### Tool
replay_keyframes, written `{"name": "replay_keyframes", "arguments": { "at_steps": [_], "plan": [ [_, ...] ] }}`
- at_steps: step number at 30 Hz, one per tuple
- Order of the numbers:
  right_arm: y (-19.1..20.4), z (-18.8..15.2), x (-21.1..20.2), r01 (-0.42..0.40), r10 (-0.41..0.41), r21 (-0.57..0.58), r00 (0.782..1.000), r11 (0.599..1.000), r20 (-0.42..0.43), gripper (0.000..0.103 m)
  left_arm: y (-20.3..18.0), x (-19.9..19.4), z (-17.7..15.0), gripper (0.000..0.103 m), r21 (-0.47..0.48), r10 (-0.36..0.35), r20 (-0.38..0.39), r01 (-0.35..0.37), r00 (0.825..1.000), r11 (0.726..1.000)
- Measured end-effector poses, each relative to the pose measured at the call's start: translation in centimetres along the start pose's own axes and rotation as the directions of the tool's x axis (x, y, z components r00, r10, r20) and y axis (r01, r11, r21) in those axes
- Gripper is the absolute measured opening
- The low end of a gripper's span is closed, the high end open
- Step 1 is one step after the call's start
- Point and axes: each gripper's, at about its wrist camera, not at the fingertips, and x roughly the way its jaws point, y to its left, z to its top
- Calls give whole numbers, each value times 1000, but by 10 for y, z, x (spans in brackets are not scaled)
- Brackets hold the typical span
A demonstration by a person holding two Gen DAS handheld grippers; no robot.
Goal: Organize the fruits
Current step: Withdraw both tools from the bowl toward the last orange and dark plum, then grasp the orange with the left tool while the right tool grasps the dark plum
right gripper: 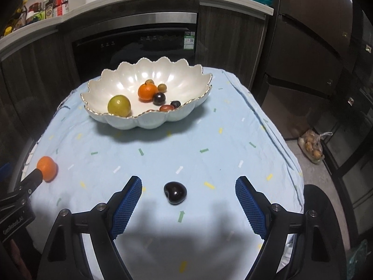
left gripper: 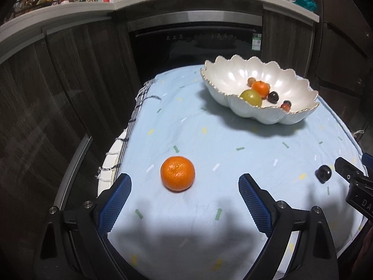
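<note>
Broadly, a pale blue tablecloth [right gripper: 209, 144] covers the table, with a scalloped white bowl [right gripper: 121, 74] at its far side already holding several fruits. Nearer, the left gripper [left gripper: 184, 183] is spread wide around a loose orange [left gripper: 177, 173], not touching it, seemingly ready to collect it. Further right, the right gripper [right gripper: 187, 186] gapes likewise around a dark cherry [right gripper: 175, 192]. Only the right view shows a bag of produce [right gripper: 312, 148] on the floor

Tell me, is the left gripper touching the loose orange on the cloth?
Apart. In the left wrist view, the left gripper stands open, and blue cloth shows between each finger and the orange.
</note>
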Motion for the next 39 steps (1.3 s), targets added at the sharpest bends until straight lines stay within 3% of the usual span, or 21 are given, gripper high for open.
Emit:
{"name": "replay_keyframes", "arguments": {
  "at_steps": [10, 13, 22, 30, 34, 39],
  "plan": [
    [3, -4, 20, 2, -1, 36, 1000, 999, -31, 83, 1, 18, 6, 93, 14, 32, -5, -32, 999, 999],
    [7, -5, 25, -3, 4, 26, 999, 1000, -38, 83, 3, 28, 8, 86, 12, 20, -25, -20, 999, 1000],
    [18, -10, 37, 4, -4, -4, 999, 1000, -34, 82, 6, 49, 8, 79, -15, 29, -70, -30, 997, 999],
    [12, -12, 52, 7, -6, 14, 997, 1000, -80, 67, 0, 64, 6, 67, 0, 21, -114, -21, 993, 1000],
    [15, -16, 60, -6, 6, 0, 994, 1000, -113, 55, 2, 70, 6, 56, -18, 8, -134, -11, 991, 1000],
    [19, -16, 59, -26, 24, -20, 995, 999, -98, 43, 2, 71, 7, 49, -26, 8, -126, -12, 992, 1000]
  ]
}}
